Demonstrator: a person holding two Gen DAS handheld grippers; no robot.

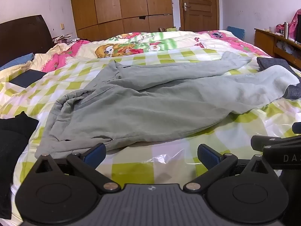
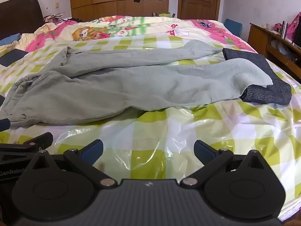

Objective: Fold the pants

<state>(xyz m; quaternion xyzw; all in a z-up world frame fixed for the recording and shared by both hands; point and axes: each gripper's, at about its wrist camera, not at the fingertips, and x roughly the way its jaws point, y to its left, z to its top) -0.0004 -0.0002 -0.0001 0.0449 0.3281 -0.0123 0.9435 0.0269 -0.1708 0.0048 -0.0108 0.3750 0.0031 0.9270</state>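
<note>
Nearest the left wrist camera, the left gripper [image 1: 150, 155] has its jaws spread as wide as they go, with nothing between them; its left blue pad [image 1: 95, 155] sits just at the hem of the pants' waist end, though contact cannot be told. The right gripper [image 2: 148, 150] is likewise wide open and empty, hovering over the shiny green-and-white checked cover [image 2: 216, 124] on the bed.

Just beyond both grippers lie the pale grey-green pants [image 1: 143, 103], spread unfolded across the cover, waistband toward the left and the two legs running to the right. The nearer leg's end rests on top of a folded dark grey garment [image 2: 270, 90]. A black cloth [image 1: 13, 137] lies at the left edge, and a dark flat thing [image 1: 28, 78] sits further back.

Behind is a cartoon-print quilt [image 1: 131, 45], then a dark headboard [image 1: 24, 35], a wooden wardrobe [image 1: 122, 5] and a door [image 1: 199, 5].
</note>
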